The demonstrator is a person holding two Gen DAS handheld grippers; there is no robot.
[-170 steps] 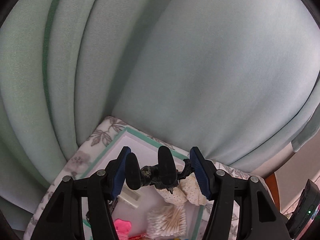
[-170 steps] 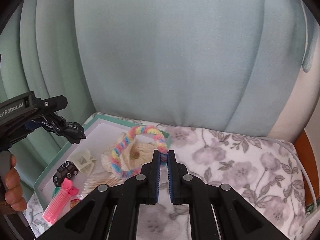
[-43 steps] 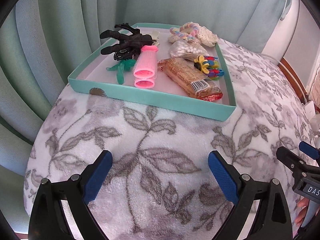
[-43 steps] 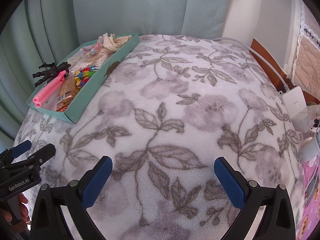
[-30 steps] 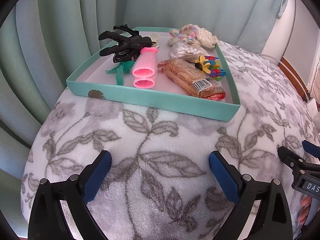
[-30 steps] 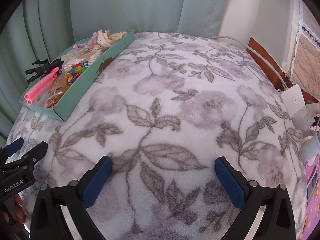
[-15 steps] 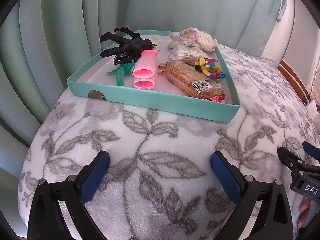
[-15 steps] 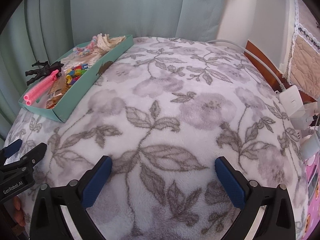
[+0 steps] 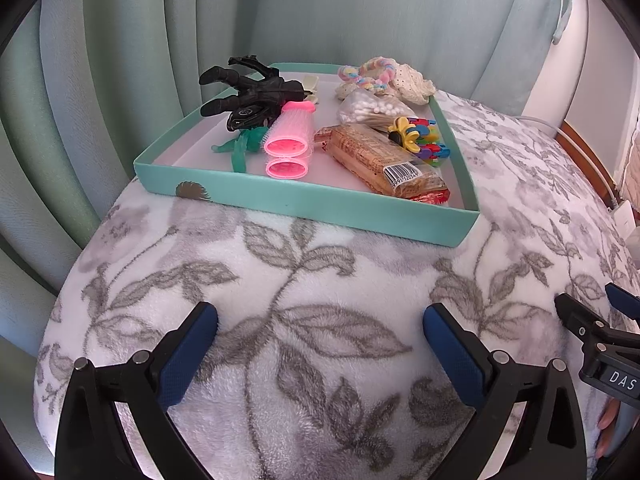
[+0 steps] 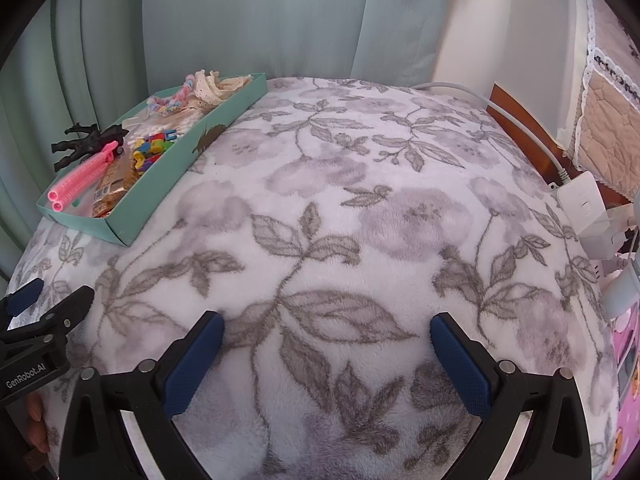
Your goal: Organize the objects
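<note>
Teal tray (image 9: 320, 204), a shallow rectangular cardboard box with a white floor, sits at the far left corner of a fleece blanket (image 9: 320, 300) printed with grey leaves and pale flowers, close against pleated pale-green curtains (image 9: 100, 80). Contents, left wrist view: black plastic action figure (image 9: 248, 90) lying along the far left wall; pink ribbed hair rollers (image 9: 290, 140), two tubes stacked, open ends toward the camera, one resting on a green plastic piece (image 9: 238, 148); wrapped biscuit pack (image 9: 384, 160) with barcode, laid diagonally; multicoloured plastic clips (image 9: 418, 142) just beside it; clear bag of cotton swabs (image 9: 372, 110); pastel braided ring (image 9: 370, 76) on cream lace fabric (image 9: 412, 84) at the far end. Left gripper (image 9: 320, 340) and right gripper (image 10: 327, 346): each empty, blue textured pads spread wide apart, low over bare blanket, well apart from the tray. Right wrist view: white cable (image 10: 516, 120) and white power adapter (image 10: 588, 208) at the blanket's right edge, over a wooden rim (image 10: 520, 120); quilted fabric with lace trim (image 10: 612, 108) beyond.
</note>
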